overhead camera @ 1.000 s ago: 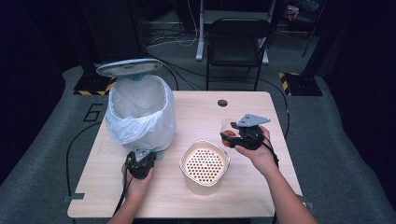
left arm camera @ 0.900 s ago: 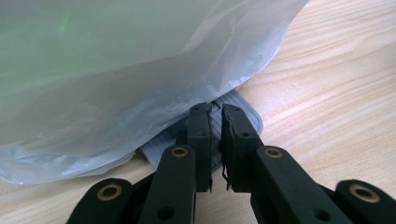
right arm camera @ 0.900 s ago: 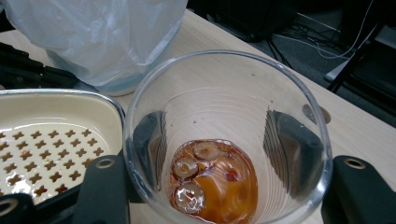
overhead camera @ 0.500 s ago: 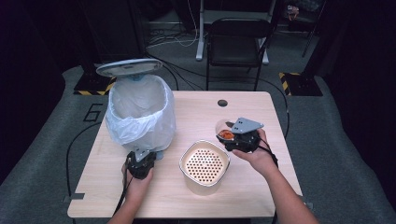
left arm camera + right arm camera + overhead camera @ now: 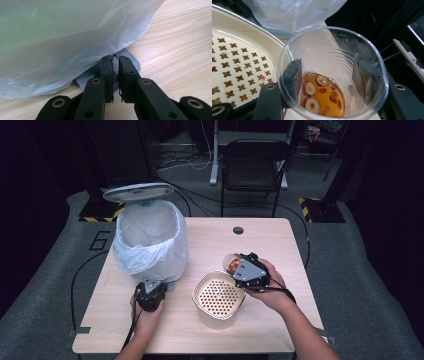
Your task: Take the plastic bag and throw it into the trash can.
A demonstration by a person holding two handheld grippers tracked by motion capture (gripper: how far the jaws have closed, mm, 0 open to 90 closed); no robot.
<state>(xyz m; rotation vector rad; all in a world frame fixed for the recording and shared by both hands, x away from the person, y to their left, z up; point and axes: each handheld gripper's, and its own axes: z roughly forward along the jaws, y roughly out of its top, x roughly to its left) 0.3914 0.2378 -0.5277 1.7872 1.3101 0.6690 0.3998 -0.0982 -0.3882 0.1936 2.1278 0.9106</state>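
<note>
Right gripper view looks down into a clear plastic cup (image 5: 332,72) clamped between the right tool's (image 5: 329,75) two black jaws, one pressing each side of its wall. The cup is tilted and holds amber liquid (image 5: 324,100) with round sliced pieces and small red bits pooled at its lower side. Just beside the cup's rim lies a cream strainer tray (image 5: 239,62), pierced with cross-shaped holes, a few red specks on it.

From the high view, the cup (image 5: 232,263) hangs over the far right edge of the strainer tray (image 5: 218,295), which stands on the wooden worktop (image 5: 280,245) near its front. The right tool (image 5: 239,269) is gripped by the person's right hand (image 5: 267,287).

To the left stands a bin lined with a translucent white bag (image 5: 150,240), its lid (image 5: 138,192) raised behind it. The left tool (image 5: 151,290) sits at the bin's foot, held by the left hand (image 5: 146,312). In the left gripper view its jaws stand narrow, a slim gap between them, resting on the bin's ribbed grey pedal (image 5: 130,62) under the bag's (image 5: 70,37) overhang; whether they pinch it I cannot tell.
</note>
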